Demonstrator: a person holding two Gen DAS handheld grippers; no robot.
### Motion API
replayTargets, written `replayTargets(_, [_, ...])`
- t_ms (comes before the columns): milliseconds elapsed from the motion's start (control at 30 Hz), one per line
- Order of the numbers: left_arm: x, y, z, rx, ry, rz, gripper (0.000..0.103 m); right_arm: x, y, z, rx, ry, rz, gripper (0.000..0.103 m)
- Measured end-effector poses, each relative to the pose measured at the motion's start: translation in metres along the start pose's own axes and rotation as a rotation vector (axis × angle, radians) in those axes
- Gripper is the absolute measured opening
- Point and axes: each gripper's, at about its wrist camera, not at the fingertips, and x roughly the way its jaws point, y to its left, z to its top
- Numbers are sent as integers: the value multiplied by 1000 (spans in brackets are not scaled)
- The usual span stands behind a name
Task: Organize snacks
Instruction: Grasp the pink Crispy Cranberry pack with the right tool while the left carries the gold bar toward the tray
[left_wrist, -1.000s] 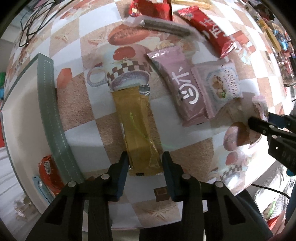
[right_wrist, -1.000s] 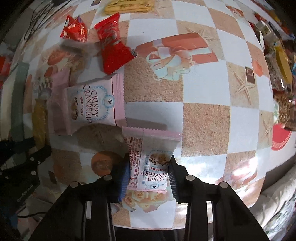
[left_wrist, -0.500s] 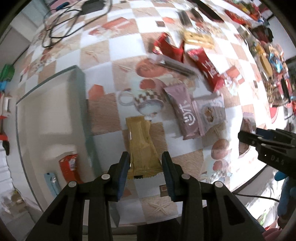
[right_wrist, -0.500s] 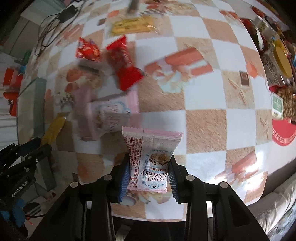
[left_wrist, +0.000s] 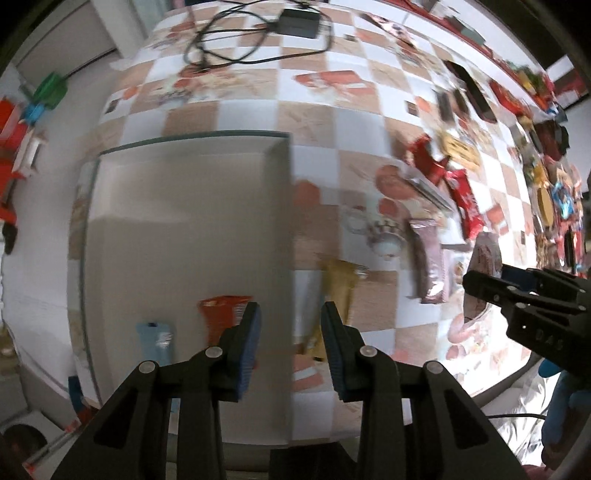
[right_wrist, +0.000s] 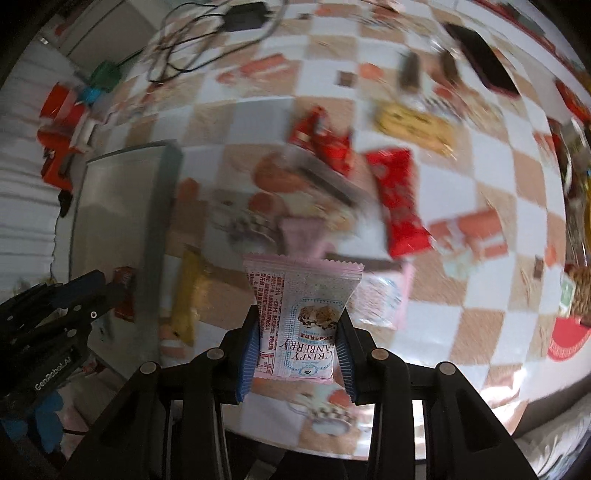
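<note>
Both wrist cameras are looking steeply down from well above the checkered tabletop (left_wrist: 369, 92), each over its own claw. Both views are sharing the white tray (left_wrist: 184, 206) (right_wrist: 122, 206), the yellow packet (left_wrist: 338, 288) (right_wrist: 188, 291) and the cables (left_wrist: 236, 44) (right_wrist: 207, 40).

Pink cranberry packet (right_wrist: 301, 314), yellow bar (left_wrist: 338, 291), orange-and-white checked tablecloth (left_wrist: 317, 118).
</note>
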Motion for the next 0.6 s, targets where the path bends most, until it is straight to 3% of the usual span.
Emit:
replayTargets(100, [1, -2, -1, 20, 0, -23, 37, 9, 20, 2, -14, -1, 2, 39])
replayTargets(233, [16, -33, -2, 111, 27, -51, 37, 14, 22, 1, -11, 9, -10, 39])
replayTargets(400, [56, -62, -3, 186, 94, -6, 37, 8, 7, -6, 19, 22, -33, 39])
replayTargets(600, [89, -58, -4, 152, 173, 31, 41, -2, -11, -16, 48, 27, -40, 39])
